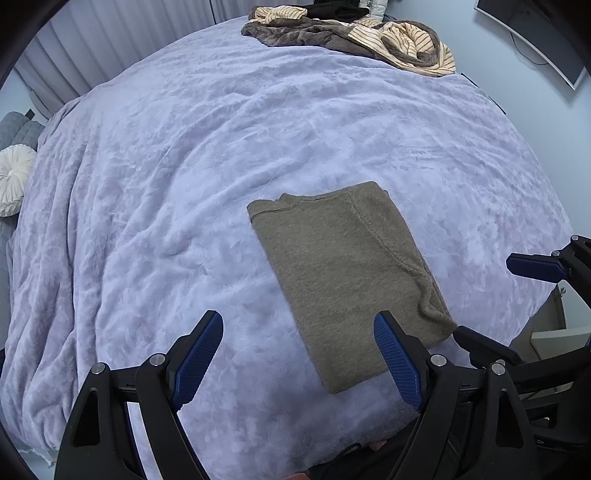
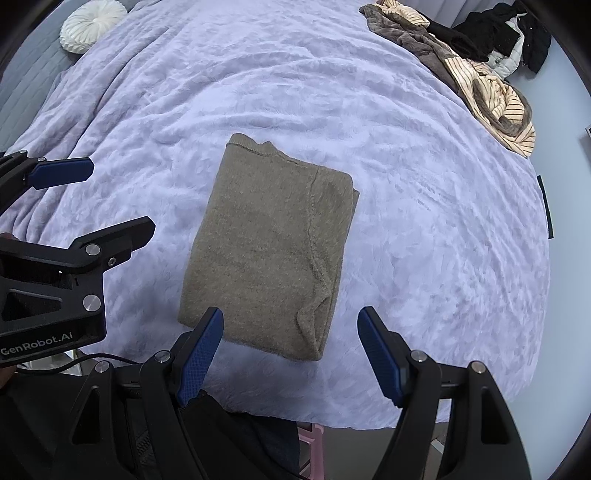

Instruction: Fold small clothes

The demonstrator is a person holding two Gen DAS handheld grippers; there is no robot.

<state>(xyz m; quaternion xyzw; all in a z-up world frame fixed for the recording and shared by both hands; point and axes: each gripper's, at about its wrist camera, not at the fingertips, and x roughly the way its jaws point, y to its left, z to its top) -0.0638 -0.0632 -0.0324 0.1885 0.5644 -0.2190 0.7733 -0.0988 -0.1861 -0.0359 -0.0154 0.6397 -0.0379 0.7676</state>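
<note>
A small olive-grey knit top [image 1: 347, 280] lies folded into a flat rectangle on the lilac fleece blanket [image 1: 166, 184]; it also shows in the right wrist view [image 2: 266, 243]. My left gripper [image 1: 299, 339] is open and empty, hovering above the top's near left corner. My right gripper [image 2: 290, 332] is open and empty, above the top's near edge. The right gripper also shows at the right edge of the left wrist view [image 1: 495, 299], and the left gripper at the left edge of the right wrist view [image 2: 114, 195].
A heap of unfolded clothes, brown plush and cream striped [image 1: 351, 33], lies at the far end of the bed [image 2: 480, 74], with black garments [image 2: 491, 33] beside it. A round white cushion [image 2: 92, 26] sits at the far left. A monitor [image 1: 535, 33] stands right.
</note>
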